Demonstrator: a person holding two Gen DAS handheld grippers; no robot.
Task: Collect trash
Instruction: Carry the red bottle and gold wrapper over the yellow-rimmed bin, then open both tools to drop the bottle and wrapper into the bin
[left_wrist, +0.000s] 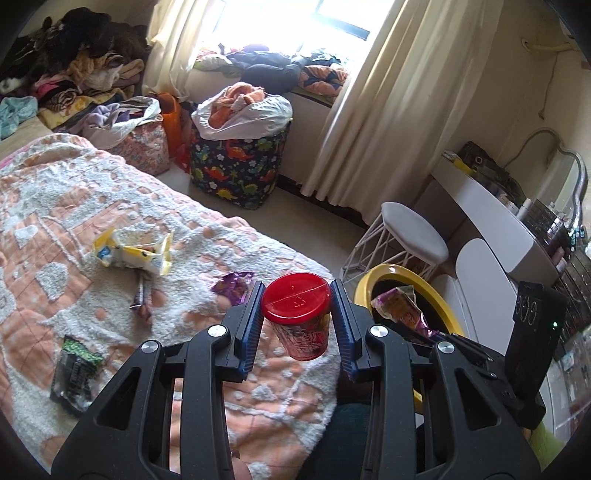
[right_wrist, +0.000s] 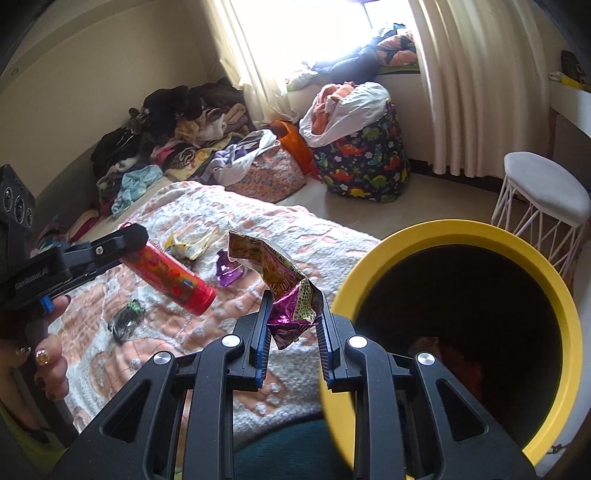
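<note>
My left gripper (left_wrist: 295, 295) is shut on a red canister with a red lid (left_wrist: 297, 306), held above the bed; it also shows in the right wrist view (right_wrist: 173, 277). My right gripper (right_wrist: 295, 314) is shut on a crumpled purple and yellow wrapper (right_wrist: 280, 284), beside the yellow-rimmed bin (right_wrist: 436, 229), which also shows in the left wrist view (left_wrist: 397, 271). On the blanket lie a yellow wrapper (left_wrist: 133, 253), a purple wrapper (left_wrist: 232, 286), a small dark wrapper (left_wrist: 142, 299) and a black and green packet (left_wrist: 75, 369).
A white stool (left_wrist: 413, 232) stands right of the bed. A dinosaur-print basket (left_wrist: 240, 162) and bags of clothes stand by the window. A white desk (left_wrist: 491, 214) is at the right.
</note>
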